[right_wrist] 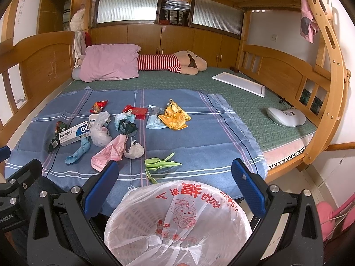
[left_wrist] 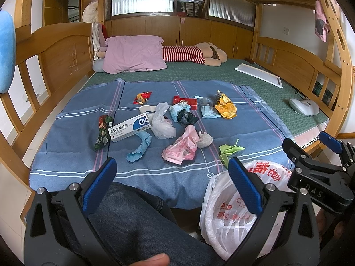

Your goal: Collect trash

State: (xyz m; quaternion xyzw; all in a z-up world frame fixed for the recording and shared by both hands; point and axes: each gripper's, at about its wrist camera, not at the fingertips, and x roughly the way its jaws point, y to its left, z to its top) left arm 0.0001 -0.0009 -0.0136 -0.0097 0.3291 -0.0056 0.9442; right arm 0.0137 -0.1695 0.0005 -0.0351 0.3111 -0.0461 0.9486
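Wooden bunk-bed rails [left_wrist: 66, 51] frame a lower bed laid with a blue striped sheet [right_wrist: 199, 137] over a green mat [right_wrist: 255, 108]. Nearest the cameras, both hand-held grippers hover spread wide and empty: the left hand-held gripper [left_wrist: 172, 177] over a denim-clad knee [left_wrist: 133, 217], the right hand-held gripper [right_wrist: 175, 181] above a white basket lined with a red-printed plastic bag [right_wrist: 177, 221] at the bed's near edge. Just beyond the basket, at 12 o'clock from the right hand-held gripper, lies a folded green paper [right_wrist: 159, 165]. At 11 o'clock sit a crumpled pink wrapper [right_wrist: 108, 153], a white tissue ball [right_wrist: 135, 150] and a twisted blue tissue [right_wrist: 78, 153]. Farther on come a white ointment box [right_wrist: 74, 134], a dark green snack wrapper [right_wrist: 56, 136], a clear plastic bag [right_wrist: 101, 130] and a dark crumpled wrapper [right_wrist: 127, 127]. Behind these lie a yellow foil packet [right_wrist: 175, 116], a red card box [right_wrist: 138, 112] and a small red snack packet [right_wrist: 98, 106]. At 2 o'clock a white handheld appliance [right_wrist: 286, 116] rests on the mat. Farthest back are a white board [right_wrist: 239, 83], a pink pillow [right_wrist: 108, 63] and a striped plush toy [right_wrist: 173, 63].
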